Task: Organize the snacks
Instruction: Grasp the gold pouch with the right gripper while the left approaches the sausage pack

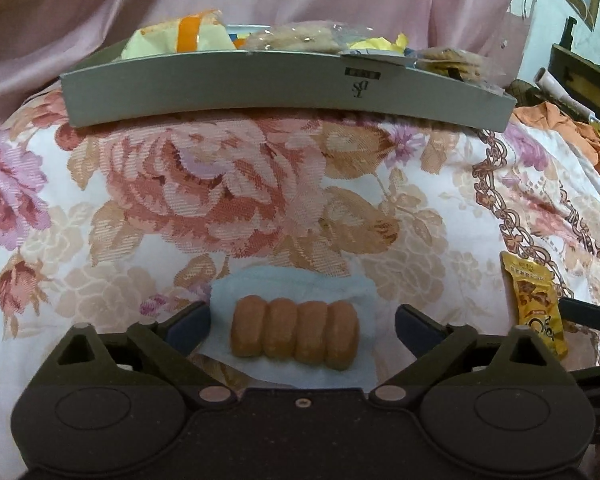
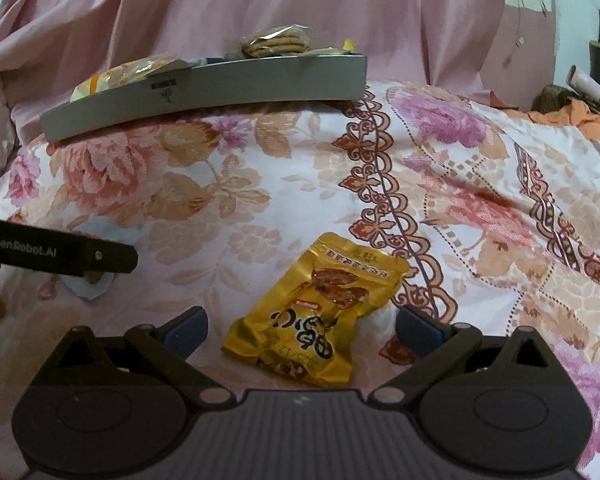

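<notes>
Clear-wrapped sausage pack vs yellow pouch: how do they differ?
The sausage pack is see-through, showing four brown pieces side by side; the yellow pouch is opaque gold foil with print. The sausage pack lies square between the left gripper fingers; the yellow pouch lies askew between the right gripper fingers. Both rest on the floral cloth, ungripped, outside the grey tray.

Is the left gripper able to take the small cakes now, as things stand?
Probably yes. The left gripper is open, one finger on each side of the cakes, which lie in their wrapper on the cloth. Nothing stands between them, and the pads do not press yet.
</notes>
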Available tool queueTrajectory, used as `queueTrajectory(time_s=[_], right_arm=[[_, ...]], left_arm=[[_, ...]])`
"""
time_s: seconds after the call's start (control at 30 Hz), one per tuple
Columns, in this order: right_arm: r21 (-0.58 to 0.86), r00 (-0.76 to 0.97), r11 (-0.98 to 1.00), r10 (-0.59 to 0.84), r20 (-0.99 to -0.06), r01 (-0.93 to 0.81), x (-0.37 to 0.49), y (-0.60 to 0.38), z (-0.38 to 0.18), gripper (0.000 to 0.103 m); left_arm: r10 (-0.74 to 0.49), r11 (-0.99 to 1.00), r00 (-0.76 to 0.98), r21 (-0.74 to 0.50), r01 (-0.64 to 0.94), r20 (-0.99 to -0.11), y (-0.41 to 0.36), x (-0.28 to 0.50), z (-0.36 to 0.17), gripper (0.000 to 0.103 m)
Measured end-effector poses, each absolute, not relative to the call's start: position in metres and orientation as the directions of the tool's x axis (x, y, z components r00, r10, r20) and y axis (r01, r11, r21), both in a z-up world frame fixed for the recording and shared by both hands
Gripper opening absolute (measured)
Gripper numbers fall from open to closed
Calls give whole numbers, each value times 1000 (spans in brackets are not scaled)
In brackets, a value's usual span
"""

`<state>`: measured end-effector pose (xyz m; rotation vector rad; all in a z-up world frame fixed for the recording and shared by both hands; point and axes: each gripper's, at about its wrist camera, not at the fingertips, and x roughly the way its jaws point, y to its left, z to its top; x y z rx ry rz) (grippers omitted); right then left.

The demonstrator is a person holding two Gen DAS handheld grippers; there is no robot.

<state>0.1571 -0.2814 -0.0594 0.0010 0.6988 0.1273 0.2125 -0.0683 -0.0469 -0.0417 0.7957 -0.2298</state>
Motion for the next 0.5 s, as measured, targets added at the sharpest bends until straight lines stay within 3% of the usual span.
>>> queueTrajectory(time_s=[0.13, 0.5], right_arm=[[-1, 764, 989, 115, -635, -150, 156, -272, -60, 97], [13, 759, 976, 176, -626, -216, 155, -263, -59, 69]], left_arm=[[-211, 974, 689, -94, 204, -694, -67, 207, -48, 88], [-249, 962, 678, -95, 256, -692, -65, 196, -48, 88]])
